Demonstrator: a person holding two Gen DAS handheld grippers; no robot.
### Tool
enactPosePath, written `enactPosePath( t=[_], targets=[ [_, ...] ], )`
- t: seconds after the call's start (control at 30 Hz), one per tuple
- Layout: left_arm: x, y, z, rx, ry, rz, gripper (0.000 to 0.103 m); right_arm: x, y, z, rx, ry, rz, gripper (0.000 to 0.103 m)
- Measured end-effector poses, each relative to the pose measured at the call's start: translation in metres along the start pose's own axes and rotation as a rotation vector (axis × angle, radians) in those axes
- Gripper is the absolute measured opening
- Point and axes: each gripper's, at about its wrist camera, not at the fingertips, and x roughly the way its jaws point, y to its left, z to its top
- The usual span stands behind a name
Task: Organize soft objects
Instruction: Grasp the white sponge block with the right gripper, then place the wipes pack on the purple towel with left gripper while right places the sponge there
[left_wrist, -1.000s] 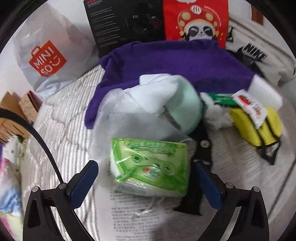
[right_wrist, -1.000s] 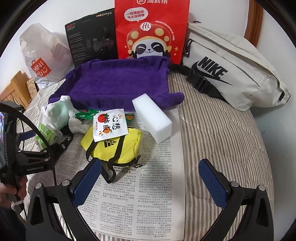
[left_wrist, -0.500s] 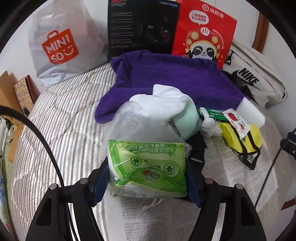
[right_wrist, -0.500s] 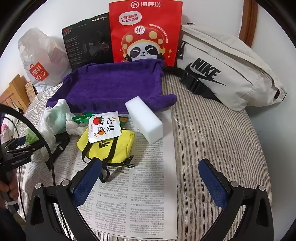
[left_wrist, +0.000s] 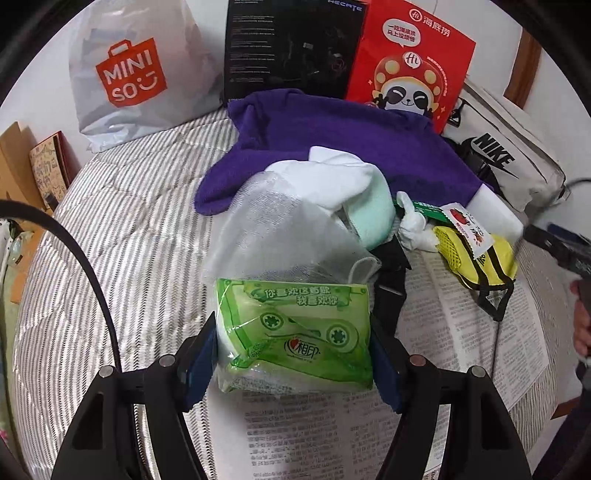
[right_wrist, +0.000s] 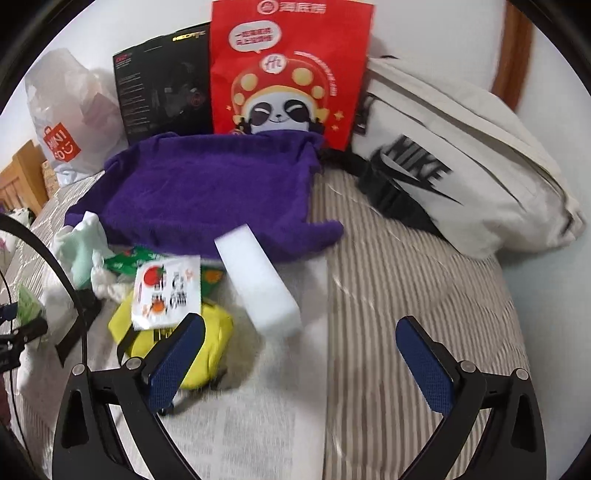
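My left gripper (left_wrist: 293, 354) is shut on a green tissue pack (left_wrist: 295, 317), with both blue pads pressed against its sides above the newspaper (left_wrist: 295, 424). Behind the pack lie a crumpled clear plastic wrap (left_wrist: 280, 229), a white and mint sock bundle (left_wrist: 354, 199) and a purple towel (left_wrist: 332, 147). My right gripper (right_wrist: 299, 332) is open, with nothing between its fingers. It hovers just in front of a white sponge block (right_wrist: 258, 284). Its left finger overlaps a yellow pouch (right_wrist: 207, 343), which carries a white snack packet (right_wrist: 166, 291). The right wrist view is motion-blurred.
A Miniso bag (left_wrist: 129, 77), a black box (left_wrist: 288, 48) and a red panda bag (left_wrist: 410, 70) stand along the back wall. A beige Nike bag (right_wrist: 461, 177) lies at the back right. Striped bedding (right_wrist: 406, 277) stretches to the right of the newspaper.
My left gripper has closed on the green tissue pack, and that view has since shifted a little. The right gripper has moved forward towards the sponge and the yellow pouch.
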Motion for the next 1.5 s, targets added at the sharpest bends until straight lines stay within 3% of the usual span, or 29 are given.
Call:
enactPosePath(
  t=[0.13, 0.23, 0.33, 0.37, 0.53, 0.83, 0.97, 1.5],
  targets=[
    [0.001, -0.003, 0.001, 0.008, 0.000, -0.006, 0.071, 0.027, 0.010, 0.011, -0.064, 0.028, 0.017, 0.098],
    [0.000, -0.003, 0.003, 0.000, -0.006, -0.017, 0.071, 0.042, 0.015, 0.015, -0.081, 0.039, 0.031, 0.086],
    [0.001, -0.001, 0.004, -0.004, 0.000, -0.009, 0.071, 0.053, 0.019, 0.014, -0.099, 0.042, 0.046, 0.062],
    [0.001, 0.000, 0.005, -0.008, 0.005, -0.007, 0.071, 0.055, 0.020, 0.013, -0.109, 0.044, 0.061, 0.045],
    [-0.003, 0.004, 0.007, -0.021, 0.002, -0.016, 0.071, 0.044, 0.017, 0.011, -0.085, 0.032, 0.135, 0.040],
    [-0.026, 0.019, 0.022, -0.063, -0.022, -0.024, 0.071, 0.018, 0.013, 0.016, -0.060, 0.038, 0.125, 0.039],
    [-0.034, 0.022, 0.029, -0.065, -0.024, -0.015, 0.071, 0.014, 0.012, 0.015, -0.022, 0.067, 0.165, 0.038],
    [-0.048, 0.024, 0.061, -0.034, -0.027, -0.044, 0.071, -0.001, 0.007, 0.022, 0.057, 0.102, 0.139, 0.038]
  ],
)
